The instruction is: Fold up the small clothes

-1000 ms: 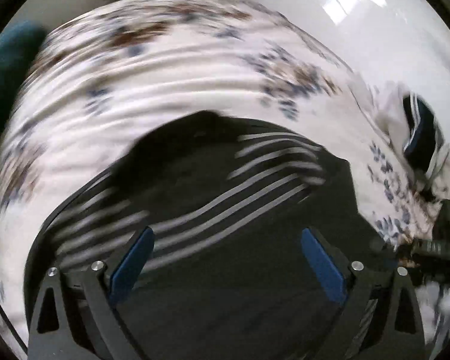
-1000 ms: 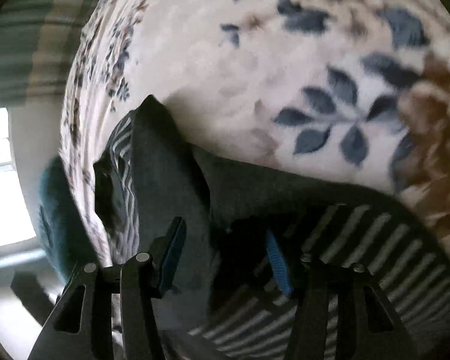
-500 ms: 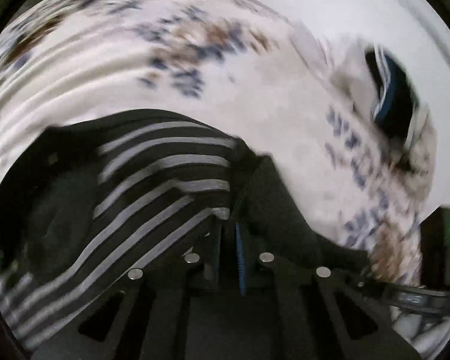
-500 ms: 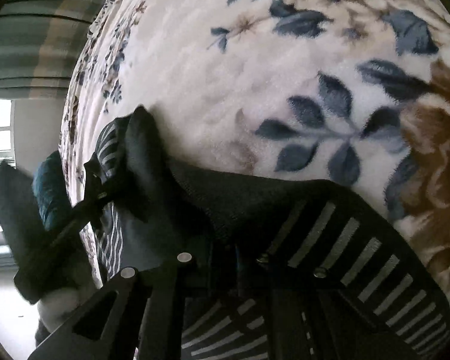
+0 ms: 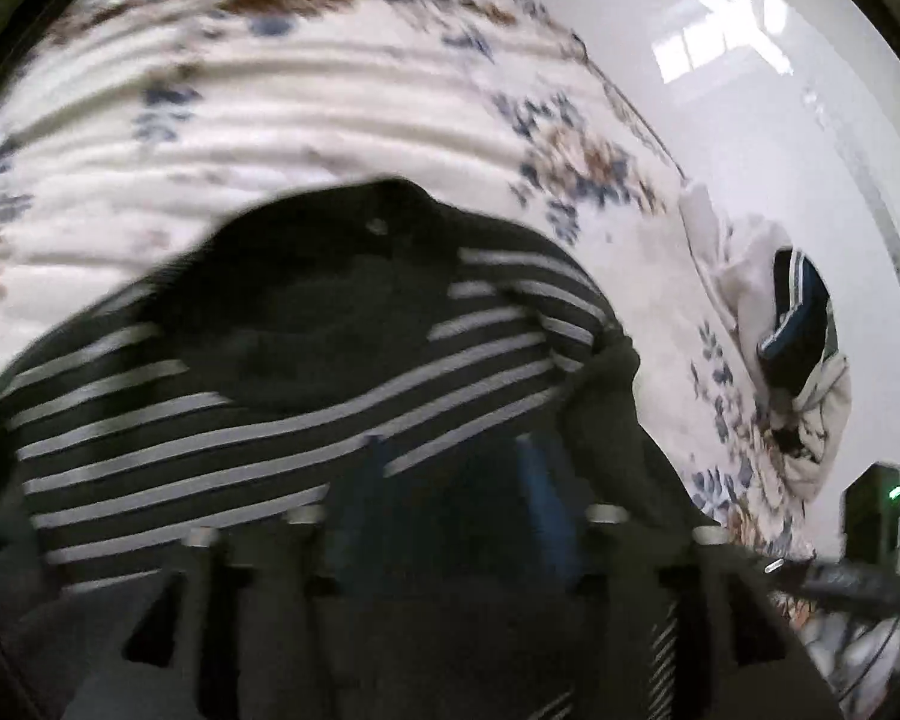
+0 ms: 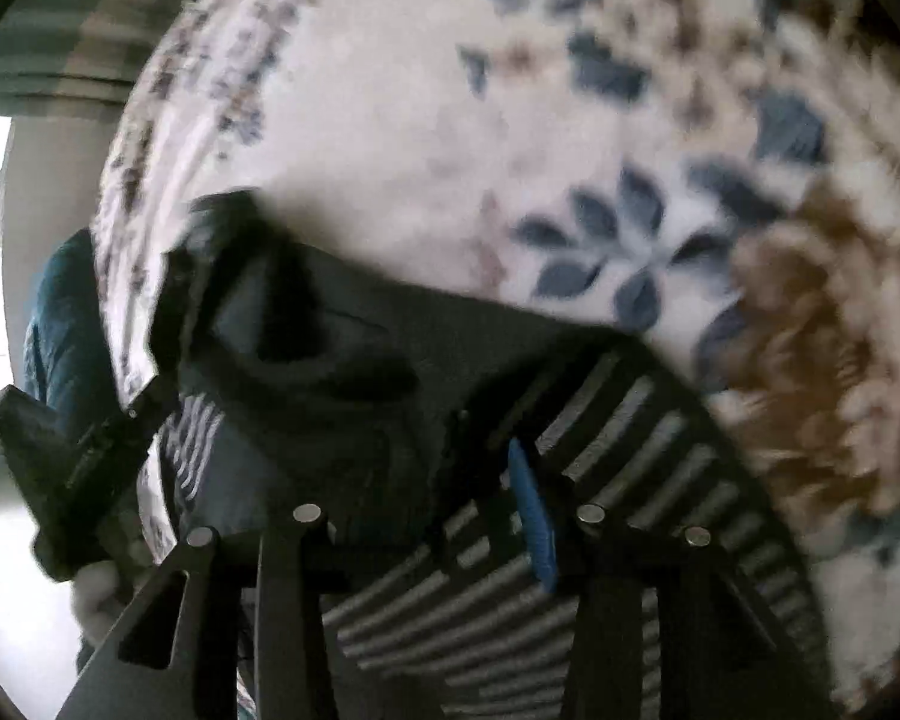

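- The left gripper (image 5: 450,480) sits low in the left wrist view, its two blue finger pads (image 5: 540,480) parted with a moderate gap. The frame is blurred. Dark cloth fills the space between the pads, but it is not possible to tell whether they are pinching it.
- A black garment with white stripes (image 5: 258,420) lies directly ahead of and beneath the left gripper, spread on a bed covered by a cream blanket with blue and brown flowers (image 5: 330,108). A plain black folded part of the garment rests on top of the striped part, ahead of the gripper and a little to its left.
- Well to the right of the left gripper, near the bed's edge, lies a crumpled pile of pale clothing with a dark blue striped piece (image 5: 792,324) in it.
- The right gripper (image 6: 480,480) shows one blue pad (image 6: 531,516) clearly; the other finger is lost against dark fabric. The fingers stand apart, and whether they hold cloth cannot be told.
- In the right wrist view the same striped garment (image 6: 600,480) lies under and ahead of the right gripper, with a bunched black fold (image 6: 306,360) ahead to its left on the floral blanket (image 6: 420,120).
- Far left of the right gripper, the other black gripper (image 6: 84,462) touches the garment's far end.
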Available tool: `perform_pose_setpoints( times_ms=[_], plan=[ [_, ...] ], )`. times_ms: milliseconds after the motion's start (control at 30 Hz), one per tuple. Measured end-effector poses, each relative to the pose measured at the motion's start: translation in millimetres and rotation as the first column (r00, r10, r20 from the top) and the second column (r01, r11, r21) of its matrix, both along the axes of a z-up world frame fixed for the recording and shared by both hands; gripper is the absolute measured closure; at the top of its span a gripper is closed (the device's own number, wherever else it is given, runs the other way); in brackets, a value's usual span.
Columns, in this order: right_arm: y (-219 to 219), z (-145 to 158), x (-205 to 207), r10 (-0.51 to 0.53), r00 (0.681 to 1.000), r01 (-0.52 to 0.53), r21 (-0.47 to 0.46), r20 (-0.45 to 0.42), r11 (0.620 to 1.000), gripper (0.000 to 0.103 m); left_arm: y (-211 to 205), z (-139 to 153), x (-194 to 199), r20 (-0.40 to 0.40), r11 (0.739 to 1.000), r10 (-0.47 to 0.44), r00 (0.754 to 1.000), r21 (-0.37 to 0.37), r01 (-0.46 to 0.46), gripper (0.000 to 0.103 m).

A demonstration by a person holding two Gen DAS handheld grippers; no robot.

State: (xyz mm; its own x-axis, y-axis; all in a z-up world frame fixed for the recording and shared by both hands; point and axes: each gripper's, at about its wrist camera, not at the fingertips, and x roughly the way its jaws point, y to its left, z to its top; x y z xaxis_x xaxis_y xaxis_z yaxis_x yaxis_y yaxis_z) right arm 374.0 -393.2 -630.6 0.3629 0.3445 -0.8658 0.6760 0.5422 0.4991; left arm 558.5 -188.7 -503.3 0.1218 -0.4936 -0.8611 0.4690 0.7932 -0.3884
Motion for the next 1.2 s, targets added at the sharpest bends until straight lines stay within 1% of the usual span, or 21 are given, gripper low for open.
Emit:
perform_pose_setpoints(
  times_ms=[33,100,167,233,333,367,400,433,467,500,533,633,800,867,933,1000,1033,1100,1133,1167,1200],
  plan=[
    [-4,10,1,0.013,1.0,-0.013,-0.016,0.017,1.0,0.057,9,3,0,0.021,1.0,0.021,1.0,0.005,-0.021,0.04],
    [-14,25,17,0.079,0.996,-0.077,-0.066,0.035,0.995,0.057,24,0,5,0.028,0.998,0.049,0.998,0.033,-0.05,0.04],
    [-27,19,46,0.153,0.988,-0.149,-0.113,0.032,0.982,0.057,34,-9,12,0.028,0.994,0.073,0.997,0.077,-0.075,0.04],
    [-32,1,77,0.223,0.975,-0.221,-0.128,-0.001,0.967,0.057,44,-15,17,0.038,0.988,0.099,0.994,0.112,-0.102,0.04],
    [-30,-35,114,0.341,0.94,-0.342,-0.048,-0.023,0.938,0.057,64,-15,22,0.072,0.979,0.14,0.988,0.136,-0.149,0.04],
    [-24,-46,123,0.383,0.924,-0.383,0.002,-0.012,0.924,0.057,73,-15,23,0.083,0.975,0.157,0.984,0.144,-0.168,0.04],
    [-19,-52,126,0.409,0.913,-0.408,0.017,-0.016,0.913,0.072,84,-14,23,0.09,0.971,0.172,0.981,0.15,-0.184,0.04],
    [-15,-54,127,0.423,0.906,-0.423,-0.001,-0.021,0.906,0.098,94,-14,23,0.093,0.967,0.189,0.978,0.159,-0.202,0.04],
    [-13,-52,126,0.429,0.903,-0.43,-0.039,-0.032,0.902,0.098,107,-13,23,0.097,0.96,0.21,0.973,0.167,-0.224,0.04],
    [-16,-48,124,0.409,0.912,-0.41,-0.084,-0.031,0.908,0.101,117,-12,22,0.099,0.956,0.227,0.969,0.17,-0.241,0.04],
    [-25,-40,119,0.357,0.934,-0.357,-0.137,-0.027,0.924,0.101,130,-12,21,0.097,0.949,0.251,0.963,0.173,-0.265,0.04],
    [-49,-34,106,0.223,0.975,-0.223,-0.164,-0.015,0.961,0.101,160,-14,16,0.077,0.932,0.304,0.95,0.182,-0.313,0.04],
    [-46,-38,103,0.186,0.98,-0.197,-0.235,-0.068,0.952,0.101,204,-15,1,0.056,0.898,0.387,0.92,0.202,-0.39,0.04],
    [-46,-41,105,0.173,0.981,-0.188,-0.226,-0.083,0.956,0.101,221,-17,-5,0.039,0.882,0.428,0.903,0.199,-0.426,0.04],
    [-43,-42,105,0.174,0.981,-0.19,-0.216,-0.09,0.958,0.1,235,-25,-11,0.003,0.875,0.45,0.893,0.2,-0.441,0.04],
    [-45,-44,104,0.156,0.984,-0.17,-0.174,-0.091,0.97,0.1,236,-35,-13,-0.012,0.872,0.445,0.896,0.235,-0.43,0.04],
    [-44,-44,103,0.144,0.985,-0.157,-0.159,-0.09,0.975,0.096,235,-40,-14,-0.009,0.868,0.439,0.899,0.264,-0.421,0.04],
    [-42,-44,103,0.137,0.986,-0.149,-0.131,-0.095,0.98,0.094,235,-47,-17,0.001,0.873,0.419,0.908,0.276,-0.403,0.042],
    [-38,-43,104,0.138,0.985,-0.152,-0.135,-0.105,0.979,0.089,234,-47,-19,0.02,0.873,0.411,0.911,0.278,-0.4,0.055],
    [-35,-39,103,0.148,0.983,-0.163,-0.141,-0.108,0.976,0.088,235,-45,-21,0.05,0.872,0.409,0.911,0.275,-0.406,0.084],
    [-32,-34,103,0.16,0.981,-0.175,-0.149,-0.106,0.973,0.082,238,-45,-23,0.051,0.872,0.411,0.91,0.268,-0.409,0.091]
  ],
)
